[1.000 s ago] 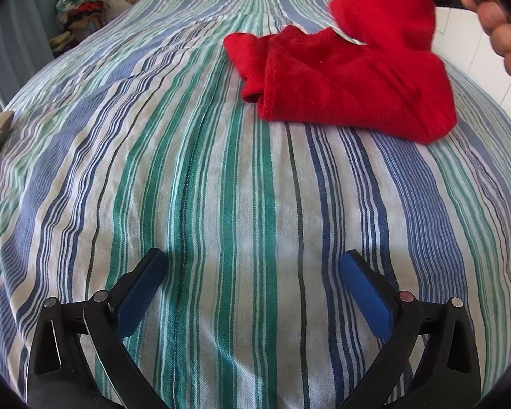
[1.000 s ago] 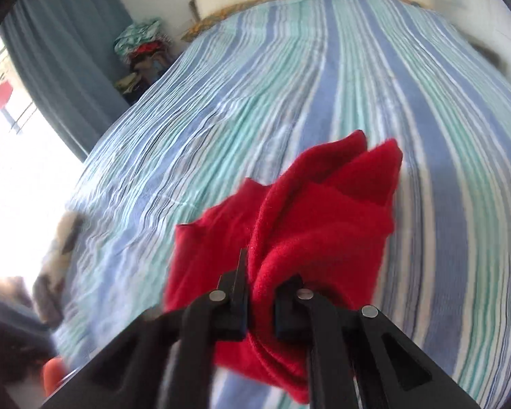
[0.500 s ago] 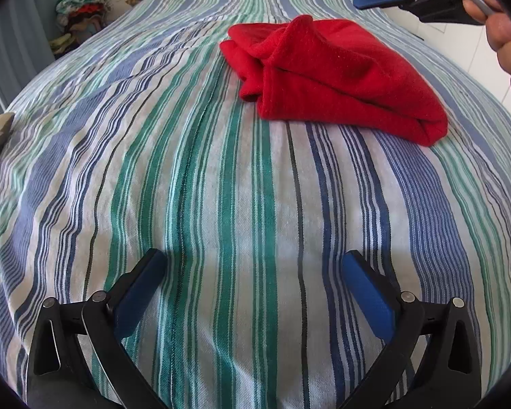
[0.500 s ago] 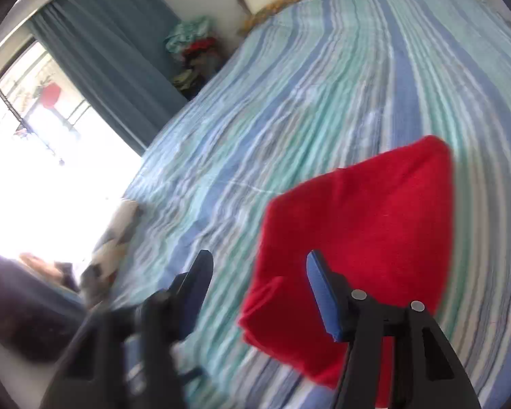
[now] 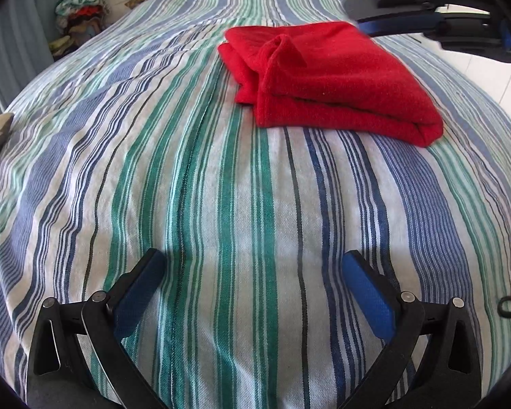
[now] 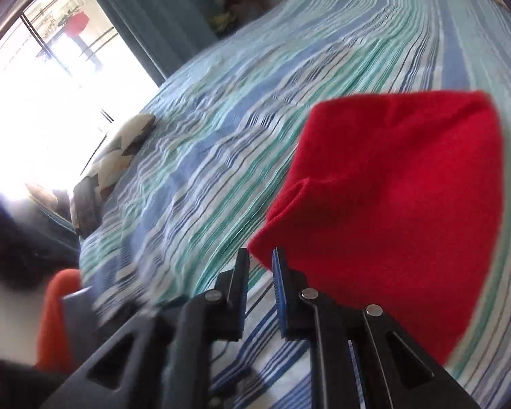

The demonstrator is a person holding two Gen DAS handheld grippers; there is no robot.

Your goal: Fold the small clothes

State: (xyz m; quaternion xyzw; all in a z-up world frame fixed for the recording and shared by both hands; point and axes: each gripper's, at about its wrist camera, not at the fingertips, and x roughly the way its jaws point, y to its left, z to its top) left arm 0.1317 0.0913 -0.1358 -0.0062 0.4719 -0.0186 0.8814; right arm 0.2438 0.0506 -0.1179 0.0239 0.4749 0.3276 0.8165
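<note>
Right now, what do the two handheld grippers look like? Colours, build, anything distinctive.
Both match: the left gripper and right gripper have black plastic fingers with triangular cut-outs, silver round pivot pins and flat blue pads on the inner faces. No cables or markings show, and no sleeve is in view.

No text, label, brand, number or sign can be read on anything in either wrist view.
</note>
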